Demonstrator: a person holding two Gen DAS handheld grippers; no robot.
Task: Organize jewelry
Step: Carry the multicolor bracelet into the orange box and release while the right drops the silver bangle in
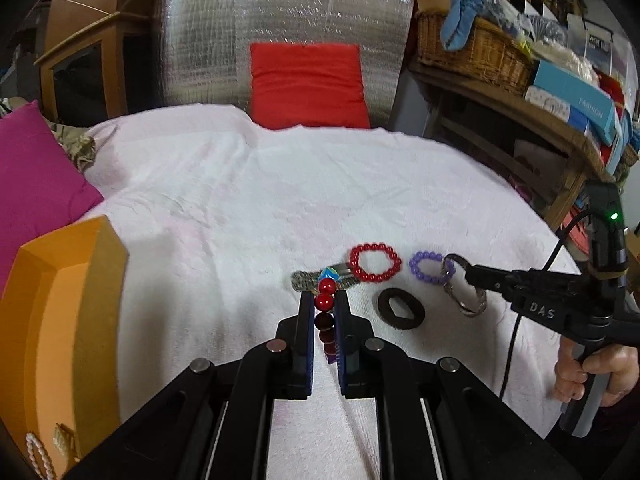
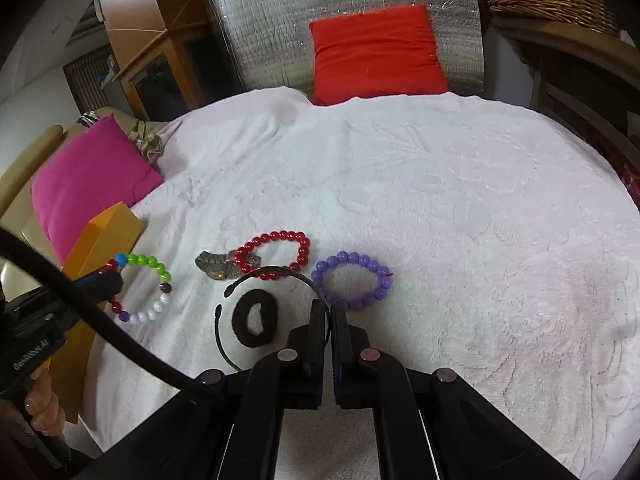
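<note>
My left gripper [image 1: 324, 300] is shut on a multicoloured bead bracelet [image 1: 325, 308], held edge-on above the white towel; the right wrist view shows the same bracelet [image 2: 154, 276] with its green, white and red beads. My right gripper [image 2: 329, 308] is shut on a thin metal bangle [image 2: 272, 270], lifted just over the towel; the bangle also shows in the left wrist view [image 1: 466, 286]. On the towel lie a red bead bracelet [image 2: 276, 254], a purple bead bracelet [image 2: 352, 280], a dark hair tie [image 2: 256, 324] and a grey metallic piece [image 2: 214, 266].
An orange box [image 1: 56, 320] stands at the left with a pearl string [image 1: 38, 458] in it. A pink cushion [image 2: 88, 184] and a red cushion [image 2: 376, 52] lie at the towel's far edges. Cluttered wooden shelves [image 1: 520, 92] stand at the right.
</note>
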